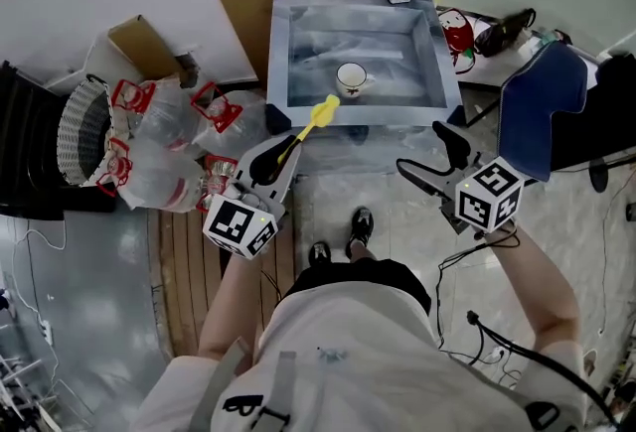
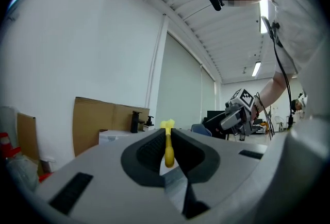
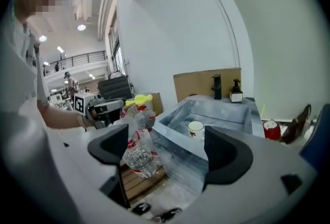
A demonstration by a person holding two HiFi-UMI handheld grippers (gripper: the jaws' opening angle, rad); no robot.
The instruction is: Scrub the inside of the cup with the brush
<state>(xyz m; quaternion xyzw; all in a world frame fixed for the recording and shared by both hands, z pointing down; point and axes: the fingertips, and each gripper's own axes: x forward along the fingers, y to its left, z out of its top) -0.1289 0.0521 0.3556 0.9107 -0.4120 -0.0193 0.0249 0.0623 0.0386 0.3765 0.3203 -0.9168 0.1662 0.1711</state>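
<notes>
Your left gripper (image 1: 286, 150) is clenched on the thin yellow handle of the brush (image 1: 316, 116), whose head reaches about to the near rim of the sink (image 1: 280, 53). Your right gripper (image 1: 435, 158) hangs released, with nothing between its jaws, short of the basin. The cup (image 1: 351, 77) stands upright and alone on the sink floor toward the back, apart from both tools. That is the main hazard as I judge it: if you drive the brush in while nothing steadies the cup, the first sideways stroke is likely to tip it or send it skating across the basin. You also grip the brush low on a slim handle, so scrubbing pressure may twist it between the jaws. When you bring the right gripper in, the smooth wall of the cup may slip out if you pinch it off-centre.
</notes>
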